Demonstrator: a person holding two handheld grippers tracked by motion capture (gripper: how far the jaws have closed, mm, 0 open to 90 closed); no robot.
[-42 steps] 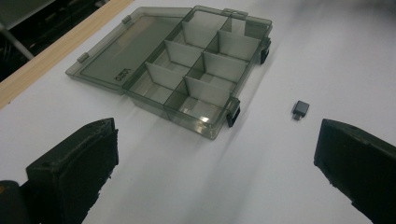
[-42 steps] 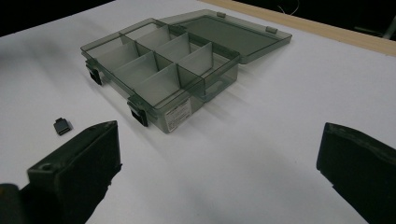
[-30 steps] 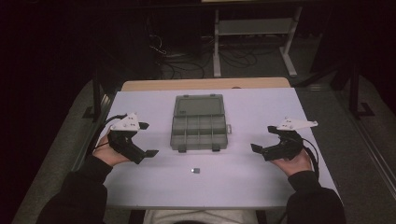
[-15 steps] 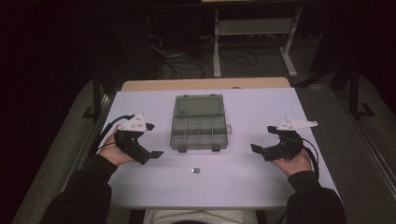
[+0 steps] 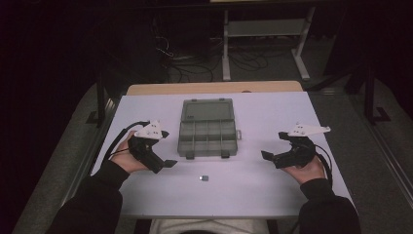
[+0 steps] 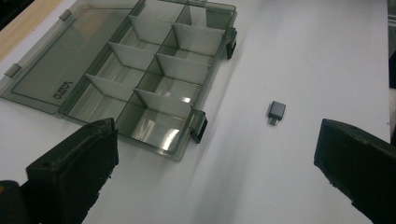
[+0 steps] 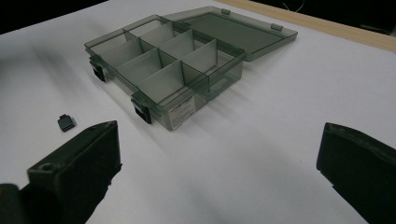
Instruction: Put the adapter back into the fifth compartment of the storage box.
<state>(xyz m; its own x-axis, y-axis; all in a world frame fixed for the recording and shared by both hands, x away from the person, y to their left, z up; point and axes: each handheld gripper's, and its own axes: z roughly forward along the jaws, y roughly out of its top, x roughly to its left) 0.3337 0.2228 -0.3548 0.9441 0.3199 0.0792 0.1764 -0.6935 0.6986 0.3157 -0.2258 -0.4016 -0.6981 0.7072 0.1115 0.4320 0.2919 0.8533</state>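
White-topped bench [image 5: 263,195] with a pale wooden strip along its far edge. At centre lies a smoke-grey translucent plastic compartment box [image 5: 207,139], lid swung fully open and lying flat on the bench toward the far side, two black latches on the near wall. Dividers split the tray into small cells; all the cells that can be seen look bare. In the left gripper view the box [image 6: 140,84] sits up and left of the jaws; in the right gripper view it [image 7: 173,70] is ahead and slightly left.

A small dark grey rectangular adapter plug [image 5: 205,178] lies flat on the bench, near the box's front edge but apart from it, roughly between the two hands and a little closer to the left one. The left gripper view has the plug [image 6: 276,111] ahead between the jaws, well short of both. In the right gripper view it [image 7: 67,122] is just past the left jaw, not touching.

Left black tongs [image 5: 165,148] held in the person's left hand, just left of the box, jaws spread wide, released, nothing between them. Right black tongs [image 5: 272,146] held in the right hand, well right of the box, also released, jaws wide apart and bare. Both sit low over the bench, aimed inward.
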